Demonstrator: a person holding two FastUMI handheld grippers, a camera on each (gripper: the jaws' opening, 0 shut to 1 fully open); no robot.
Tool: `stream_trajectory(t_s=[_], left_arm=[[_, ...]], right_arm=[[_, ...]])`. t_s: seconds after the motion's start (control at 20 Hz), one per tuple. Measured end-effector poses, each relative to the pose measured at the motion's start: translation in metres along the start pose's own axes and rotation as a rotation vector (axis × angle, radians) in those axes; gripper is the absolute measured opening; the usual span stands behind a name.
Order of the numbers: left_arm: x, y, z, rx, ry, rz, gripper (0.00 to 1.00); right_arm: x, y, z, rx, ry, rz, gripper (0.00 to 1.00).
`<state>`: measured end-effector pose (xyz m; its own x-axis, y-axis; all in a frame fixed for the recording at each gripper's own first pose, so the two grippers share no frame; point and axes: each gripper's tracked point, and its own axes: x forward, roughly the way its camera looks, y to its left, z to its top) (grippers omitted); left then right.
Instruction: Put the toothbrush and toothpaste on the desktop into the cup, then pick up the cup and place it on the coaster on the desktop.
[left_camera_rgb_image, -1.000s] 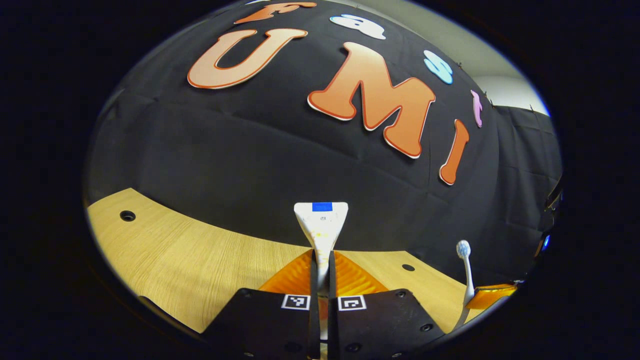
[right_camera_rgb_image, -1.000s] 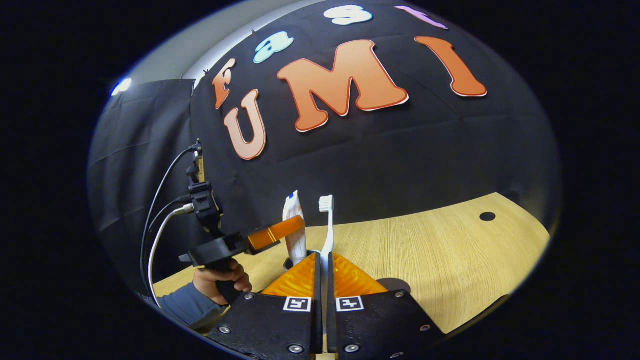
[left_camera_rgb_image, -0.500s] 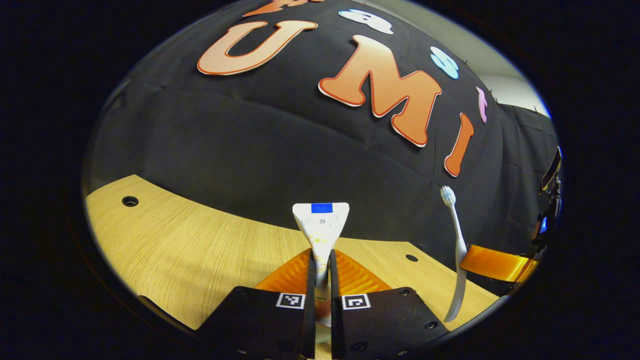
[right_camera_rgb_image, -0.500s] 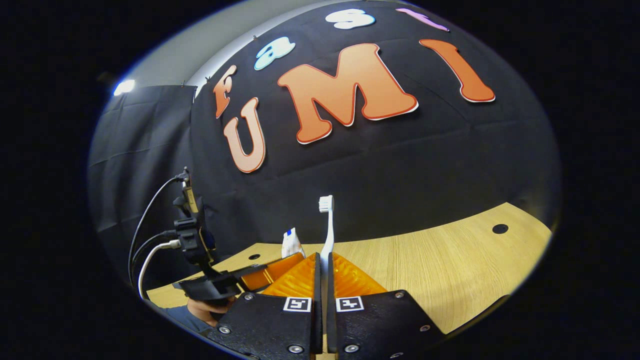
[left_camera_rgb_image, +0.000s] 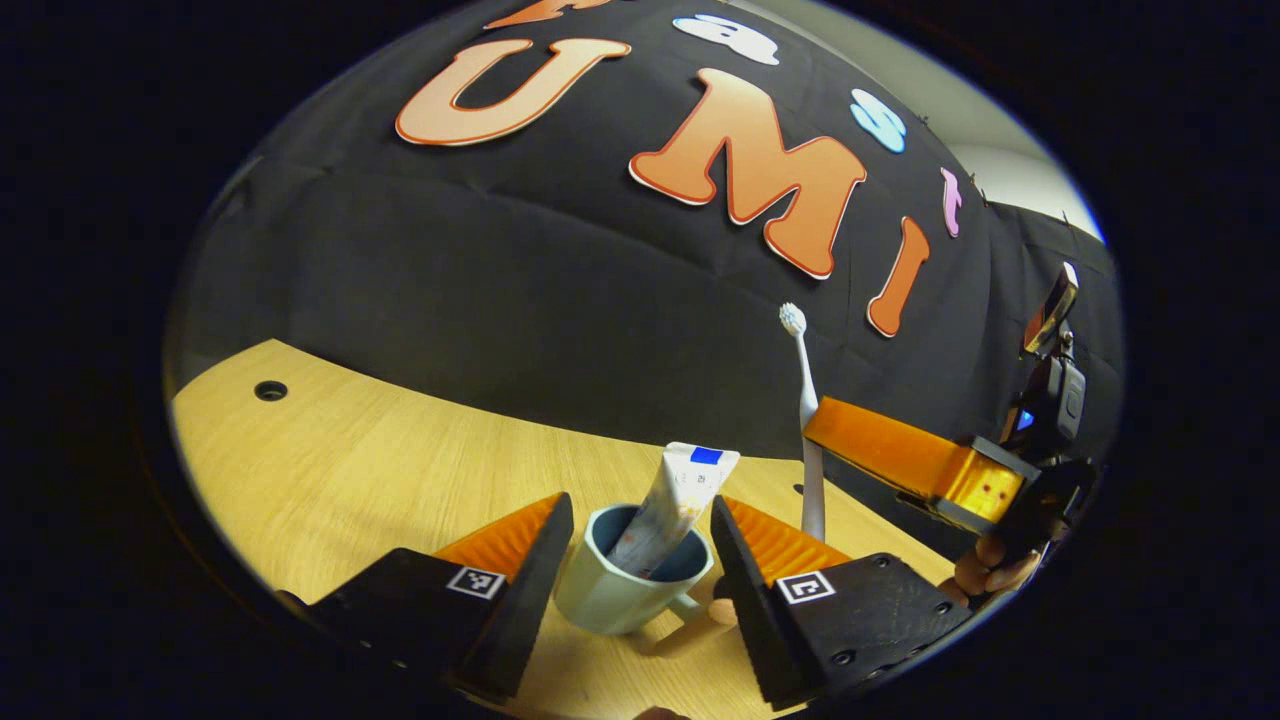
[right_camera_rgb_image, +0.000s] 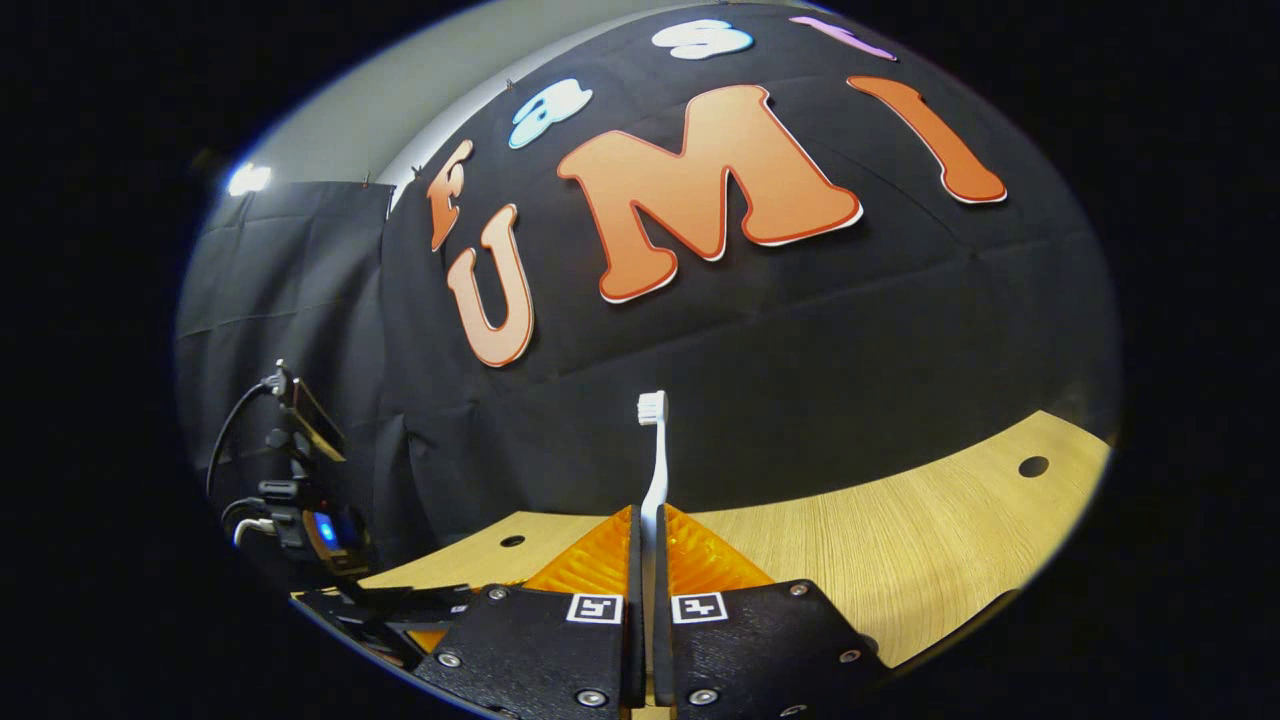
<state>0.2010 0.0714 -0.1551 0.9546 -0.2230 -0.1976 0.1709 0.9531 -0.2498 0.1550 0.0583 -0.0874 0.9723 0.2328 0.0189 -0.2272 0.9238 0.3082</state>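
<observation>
Toothpaste (left_camera_rgb_image: 676, 505), a soft tube, is seen leaning inside the glazed cup (left_camera_rgb_image: 620, 590) between the spread fingers of the left gripper (left_camera_rgb_image: 632, 545). The right gripper (right_camera_rgb_image: 645, 560) is clamped on the slim plastic toothbrush (right_camera_rgb_image: 653, 470), held upright, bristles up, just right of the cup on the wooden desktop (left_camera_rgb_image: 350, 480).

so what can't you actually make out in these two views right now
- Coaster: I cannot locate it.
- Toothpaste lower end: left gripper view, hidden inside the cup.
- Toothbrush handle end: right gripper view, hidden between the right gripper fingers; left gripper view, hidden behind the left gripper.
- Cup handle: left gripper view, partly hidden behind a left finger.
</observation>
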Motion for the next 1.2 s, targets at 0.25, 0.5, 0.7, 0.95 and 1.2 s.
stream_trajectory(t_s=[0.25, 0.5, 0.7, 0.95, 1.2], left_arm=[[-0.035, 0.022, 0.021, 0.024, -0.057, 0.082, 0.95], [-0.061, 0.036, 0.03, 0.02, -0.096, 0.119, 0.95], [-0.068, 0.049, 0.025, -0.002, -0.096, 0.145, 0.95], [-0.067, 0.058, 0.005, -0.028, -0.063, 0.16, 0.95], [-0.068, 0.055, -0.001, -0.016, -0.053, 0.164, 0.95]], right_arm=[[0.018, 0.004, 0.014, 0.027, -0.106, 0.021, 0.09], [0.035, 0.011, 0.006, 0.051, -0.161, 0.034, 0.04], [0.042, 0.013, -0.012, 0.038, -0.144, 0.03, 0.04], [0.046, 0.019, -0.033, 0.02, -0.109, 0.046, 0.06], [0.041, 0.016, -0.035, 0.046, -0.098, 0.051, 0.08]])
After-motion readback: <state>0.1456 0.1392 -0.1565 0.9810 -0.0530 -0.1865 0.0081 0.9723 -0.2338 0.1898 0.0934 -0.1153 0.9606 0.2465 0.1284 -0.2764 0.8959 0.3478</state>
